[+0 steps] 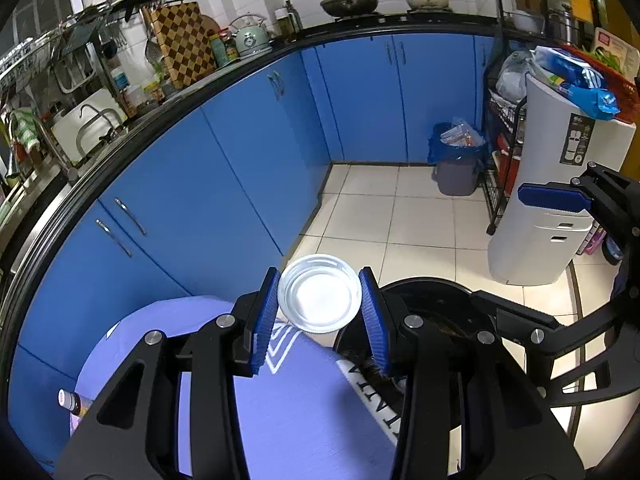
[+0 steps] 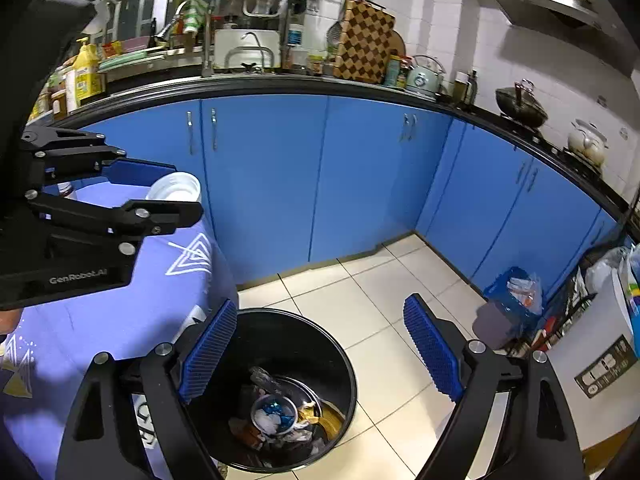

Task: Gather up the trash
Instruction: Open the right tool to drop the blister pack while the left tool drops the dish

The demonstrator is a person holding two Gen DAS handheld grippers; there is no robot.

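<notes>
So the left gripper [image 1: 320,300] is pinching a clear plastic cup [image 1: 319,293] — both blue pads sit tight against its sides, and the left wrist view looks straight down into its open mouth and white bottom. The cup is held up off the purple tablecloth [image 1: 280,400], right past the bench's rounded edge, with the black trash bin [image 2: 340,364] just beside and below it on the tiled floor [image 2: 384,292]. From the right wrist view you can see the same cup [image 2: 176,187] sideways, sticking out between the left gripper's fingers above the edge of the cloth.

The right gripper [image 2: 320,356] is spread wide with nothing between its pads, and it hangs directly over the bin's open mouth. Down inside the bin there's a clear cup with blue and white scraps in it [image 2: 274,414], lying on crumpled wrappers and other junk.

Over at the bench's left edge in the left wrist view a small bottle with a white cap [image 1: 69,400] pokes up; can't tell what it is.

Behind everything is a row of blue cabinets [image 1: 240,168] under a black counter, and a second, grey bin with a blue liner [image 1: 458,160] stuffed with rubbish sits in the far corner of the floor, well apart from the black one.
</notes>
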